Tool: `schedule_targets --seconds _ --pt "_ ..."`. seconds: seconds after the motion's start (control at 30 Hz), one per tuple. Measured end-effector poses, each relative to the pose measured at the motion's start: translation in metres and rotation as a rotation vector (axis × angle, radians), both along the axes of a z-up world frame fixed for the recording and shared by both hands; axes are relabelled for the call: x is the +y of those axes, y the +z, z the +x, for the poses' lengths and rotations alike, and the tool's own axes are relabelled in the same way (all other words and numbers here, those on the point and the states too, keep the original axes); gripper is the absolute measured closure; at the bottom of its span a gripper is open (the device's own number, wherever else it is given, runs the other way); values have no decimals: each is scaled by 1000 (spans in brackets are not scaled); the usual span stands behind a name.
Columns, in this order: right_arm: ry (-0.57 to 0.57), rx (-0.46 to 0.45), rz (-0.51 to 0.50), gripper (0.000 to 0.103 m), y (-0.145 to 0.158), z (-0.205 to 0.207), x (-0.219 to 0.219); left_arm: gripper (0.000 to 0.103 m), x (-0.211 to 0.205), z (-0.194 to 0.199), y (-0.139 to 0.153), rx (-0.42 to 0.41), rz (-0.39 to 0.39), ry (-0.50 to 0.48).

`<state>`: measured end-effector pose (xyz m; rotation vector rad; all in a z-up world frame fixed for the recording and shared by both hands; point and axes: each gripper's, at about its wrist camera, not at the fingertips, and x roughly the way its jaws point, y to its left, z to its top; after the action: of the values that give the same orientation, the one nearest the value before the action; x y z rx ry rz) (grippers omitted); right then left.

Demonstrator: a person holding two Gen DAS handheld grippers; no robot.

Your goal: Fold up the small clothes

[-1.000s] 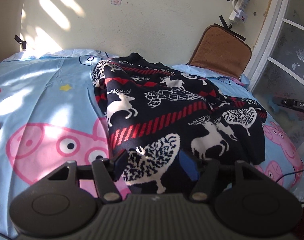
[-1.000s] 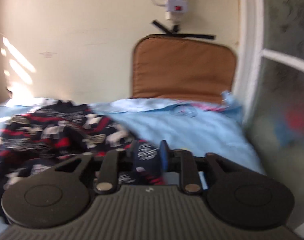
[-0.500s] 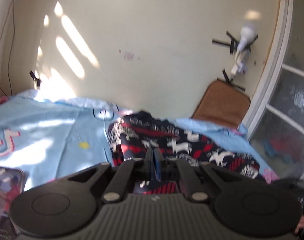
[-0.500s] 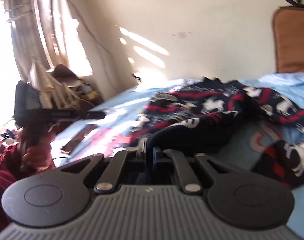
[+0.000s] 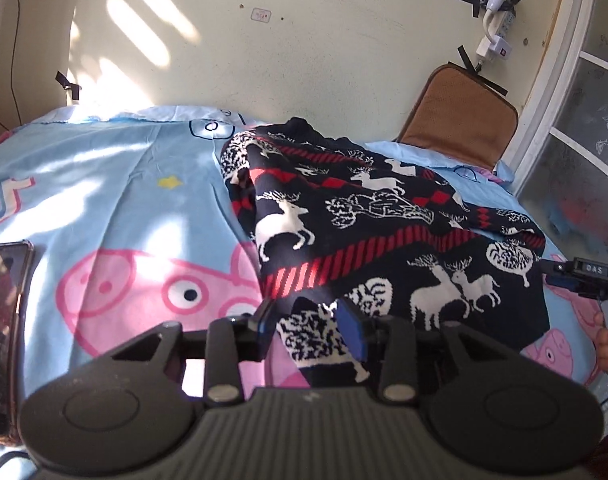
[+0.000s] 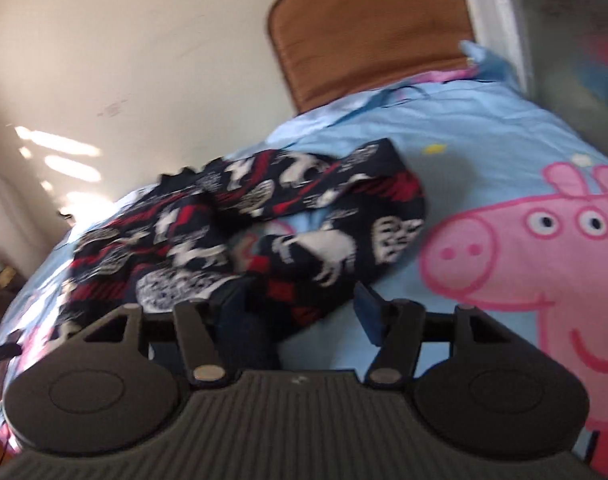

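A dark navy knitted sweater [image 5: 376, 232] with white deer and red stripes lies folded over on the blue cartoon-pig bed sheet [image 5: 115, 200]. My left gripper [image 5: 310, 322] is open, its jaws either side of the sweater's near edge. In the right wrist view the sweater [image 6: 263, 224] lies bunched and blurred. My right gripper [image 6: 299, 308] is open over its near edge. The right gripper also shows at the right edge of the left wrist view [image 5: 584, 276].
A phone [image 5: 3, 304] lies on the bed at the left. A brown cushion [image 5: 460, 112] leans on the wall at the back right. A frosted glass door [image 5: 576, 128] is on the right. A power strip [image 5: 500, 28] hangs on the wall.
Both grippers were shut on the sweater and lifted half a second ago. Now both are open and low at the sweater's edge, and the sweater lies on the bed.
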<state>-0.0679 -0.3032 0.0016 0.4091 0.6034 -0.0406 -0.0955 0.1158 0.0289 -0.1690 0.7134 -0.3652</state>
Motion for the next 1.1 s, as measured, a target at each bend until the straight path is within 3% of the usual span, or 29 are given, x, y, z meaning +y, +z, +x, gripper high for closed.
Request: schedule_targets --seconds 0.1,0.17,0.23,0.33,0.43,0.5,0.53,0.6,0.63,0.73,0.8,0.87,0.9,0.97,1.1 --pt "-95 29 87 38 -15 11 -18 61 -8 -1 -6 23 -4 -12" --pt "-104 0 125 43 -18 13 -21 61 -11 -1 -12 48 -12 -23" --pt "-69 9 101 85 -20 22 -12 61 -16 1 -19 81 -12 -31" --pt "-72 -50 -51 88 -5 20 0 62 -22 1 -21 82 4 -34" --pt "-249 -143 -321 88 19 8 -11 60 -17 1 -21 90 -10 -36" --pt "-340 -139 -433 86 25 2 -28 60 -15 1 -22 94 -13 -34" --pt "-340 -113 -419 80 26 -2 -40 60 -13 1 -21 98 -13 -31" --pt "-286 -75 -287 71 25 -14 -58 58 -10 -1 -22 109 -18 -27" --pt "-235 -74 -212 59 24 -21 -61 58 -8 -2 -22 116 -26 -29" --pt "-34 -109 -14 39 19 -37 -49 62 -10 -4 -25 131 -43 -44" --pt "85 -104 102 38 13 -36 -34 76 -15 -3 -25 126 -38 -53" --pt "185 -61 152 38 5 -24 -15 90 -20 1 -25 124 -31 -47" --pt "218 -33 136 40 2 -17 -3 94 -21 4 -25 126 -32 -42" --pt "281 24 55 96 2 -7 17 95 -20 7 -25 132 -53 -42" --pt "241 -2 -98 94 29 -17 19 95 -20 4 -14 84 -111 -74"
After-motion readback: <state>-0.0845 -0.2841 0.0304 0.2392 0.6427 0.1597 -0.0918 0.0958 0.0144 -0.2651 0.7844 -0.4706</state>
